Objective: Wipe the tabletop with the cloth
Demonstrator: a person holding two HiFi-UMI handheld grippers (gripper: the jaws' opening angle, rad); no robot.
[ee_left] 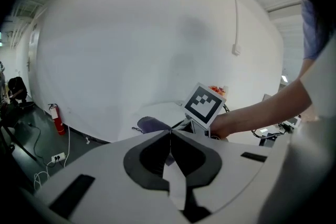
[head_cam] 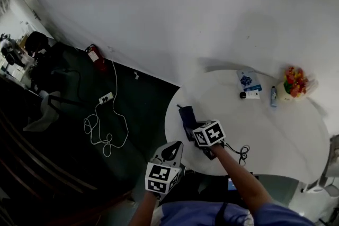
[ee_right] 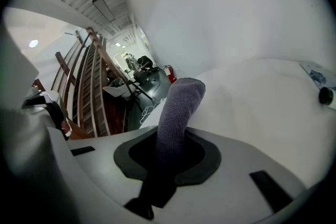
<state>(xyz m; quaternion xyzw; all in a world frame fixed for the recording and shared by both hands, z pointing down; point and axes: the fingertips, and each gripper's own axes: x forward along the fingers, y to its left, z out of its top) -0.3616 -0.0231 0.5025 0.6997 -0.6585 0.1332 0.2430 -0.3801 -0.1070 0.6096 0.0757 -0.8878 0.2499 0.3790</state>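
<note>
Off the desk's near edge: left hand-held gripper, jaws pressed together with nothing between them, clear of the round white desk.
Near-left edge: right hand-held gripper pinches the purple-grey cloth, which stands up out of its jaws; contact with the desktop cannot be told.
Far edge: blue packet, small bottle and bright flowers, well apart from the cloth.
Floor beyond the left edge: power strip, red fire extinguisher.

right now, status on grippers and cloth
Right gripper shut on cloth, at table edge. Left gripper shut, empty, off the table. Bottle and packet far side.
</note>
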